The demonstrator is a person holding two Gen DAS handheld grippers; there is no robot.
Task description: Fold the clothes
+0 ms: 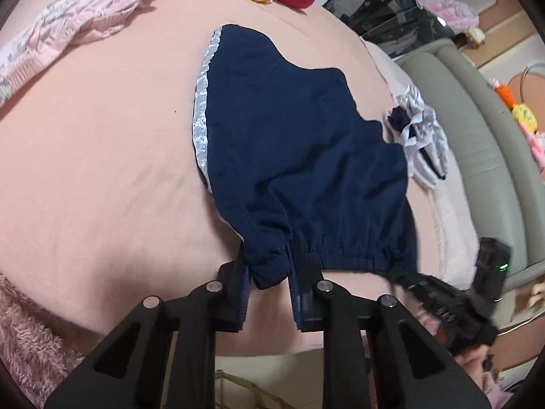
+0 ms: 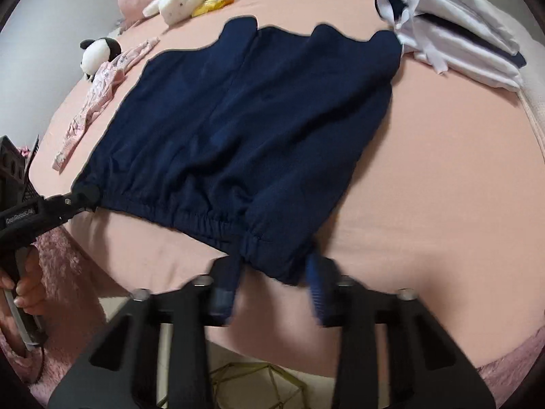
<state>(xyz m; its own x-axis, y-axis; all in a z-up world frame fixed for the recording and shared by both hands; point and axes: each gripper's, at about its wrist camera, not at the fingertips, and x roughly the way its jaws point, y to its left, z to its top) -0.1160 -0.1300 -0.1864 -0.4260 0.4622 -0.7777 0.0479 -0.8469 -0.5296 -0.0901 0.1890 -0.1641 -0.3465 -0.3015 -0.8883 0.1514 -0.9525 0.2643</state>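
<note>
The navy shorts point(image 2: 245, 129) lie spread on the pink bed point(image 2: 442, 170), waistband at the near edge and leg hems pointing toward the far side, where they end just beside a stack of folded white and navy clothes point(image 2: 453, 47) at the far right corner. Each of the two tongs has a waistband corner between its fingers: the left tongs point(image 1: 269, 272) stand at the left corner with a bunched lump of elastic between them, and the right tongs point(image 2: 272, 272) at the right corner. In both wrist views the fingers stand a little apart with cloth hanging between, so I cannot tell whether either pair is truly clamped on the fabric or only framing it. That is the main risk: if one grip is shallow, the slippery cloth may slide out on the lift, and the shorts would swing from a single corner and crumple. The left corner is already gathered, so a fold carried from it may come out skewed, with the silver side stripe point(image 1: 202, 116) off line. Uneven lifting of the two corners would twist the waistband. Carrying the fold too far could push the hems into the folded stack, and a sweep to the left could drag the loose pink garment point(image 2: 98, 102) lying close by.
</note>
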